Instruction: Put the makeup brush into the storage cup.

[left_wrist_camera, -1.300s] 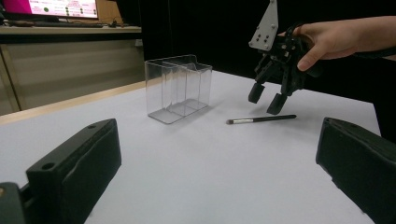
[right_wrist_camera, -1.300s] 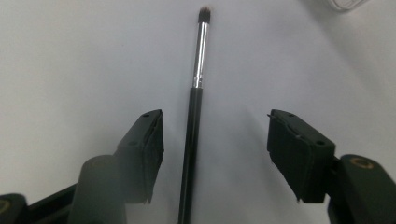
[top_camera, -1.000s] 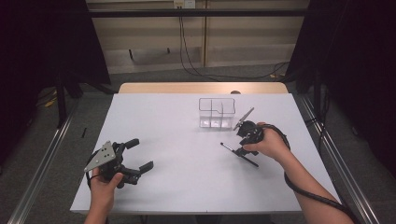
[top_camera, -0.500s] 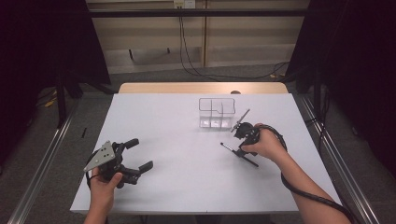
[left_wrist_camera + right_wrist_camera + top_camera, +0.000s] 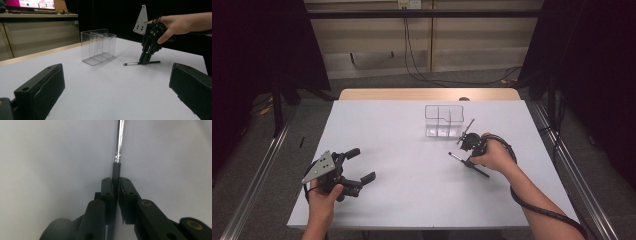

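Right gripper (image 5: pixel 466 148) points down at white table (image 5: pixel 412 165), jaws just closing, clamped on makeup brush (image 5: pixel 457 156) lying flat. Clear acrylic organizer (image 5: pixel 443 121) just beyond it. Left gripper (image 5: pixel 362 165) near front edge, jaws apart, bare tabletop between grippers. Dark curtains around.

Plain white table (image 5: pixel 412 165), no pattern, with a strip of light wood along its far edge. Clear, colourless box (image 5: pixel 443 121) with see-through dividers; thin brush (image 5: pixel 456 157) with a black handle and a shiny silver collar. Matt black on both the left gripper (image 5: pixel 362 165) and the right gripper (image 5: pixel 468 161), a flat grey 3-cornered plate on top of each, brass-coloured pins at the joints of the right 1.
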Available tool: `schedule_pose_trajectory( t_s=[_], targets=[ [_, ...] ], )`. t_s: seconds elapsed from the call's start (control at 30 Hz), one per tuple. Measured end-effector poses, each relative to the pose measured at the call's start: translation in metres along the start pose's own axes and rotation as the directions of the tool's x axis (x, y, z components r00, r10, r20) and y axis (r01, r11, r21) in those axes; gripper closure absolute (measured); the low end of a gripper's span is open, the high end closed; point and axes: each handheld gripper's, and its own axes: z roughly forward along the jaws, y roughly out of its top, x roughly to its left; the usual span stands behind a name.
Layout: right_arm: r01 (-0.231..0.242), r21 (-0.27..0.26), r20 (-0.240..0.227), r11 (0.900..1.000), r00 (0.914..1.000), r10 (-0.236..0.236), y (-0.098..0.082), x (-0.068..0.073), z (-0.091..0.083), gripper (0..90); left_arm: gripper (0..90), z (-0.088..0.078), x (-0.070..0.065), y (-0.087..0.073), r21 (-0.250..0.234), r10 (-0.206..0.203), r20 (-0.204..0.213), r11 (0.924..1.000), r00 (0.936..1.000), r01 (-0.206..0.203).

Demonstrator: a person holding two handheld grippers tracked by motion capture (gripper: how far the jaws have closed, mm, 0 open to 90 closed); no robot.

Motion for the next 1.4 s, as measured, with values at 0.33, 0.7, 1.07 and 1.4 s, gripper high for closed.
schedule_pose_trajectory(
  t_s=[0.33,0.7,1.07,1.4],
  targets=[
    [-0.038,-0.022,-0.007,0.999,0.9993,0.038,-0.003,-0.001,0.000,84.7,0.0,-0.001,0.000,0.000,-0.007,-0.004,-0.001,1.0000,1.0000,0.004],
    [-0.139,-0.165,-0.052,0.977,0.9899,0.132,-0.014,-0.005,-0.009,84.7,0.0,-0.001,0.000,0.000,-0.002,-0.004,-0.004,1.0000,1.0000,0.004],
    [-0.175,-0.299,-0.084,0.938,0.9840,0.157,-0.021,-0.005,-0.016,84.7,0.0,-0.002,0.000,0.001,-0.006,-0.005,-0.005,1.0000,1.0000,0.005],
    [-0.271,-0.451,-0.157,0.851,0.9621,0.223,-0.034,-0.010,-0.022,84.7,0.0,-0.001,0.000,0.000,-0.006,-0.007,-0.007,1.0000,1.0000,0.007]
  ],
)
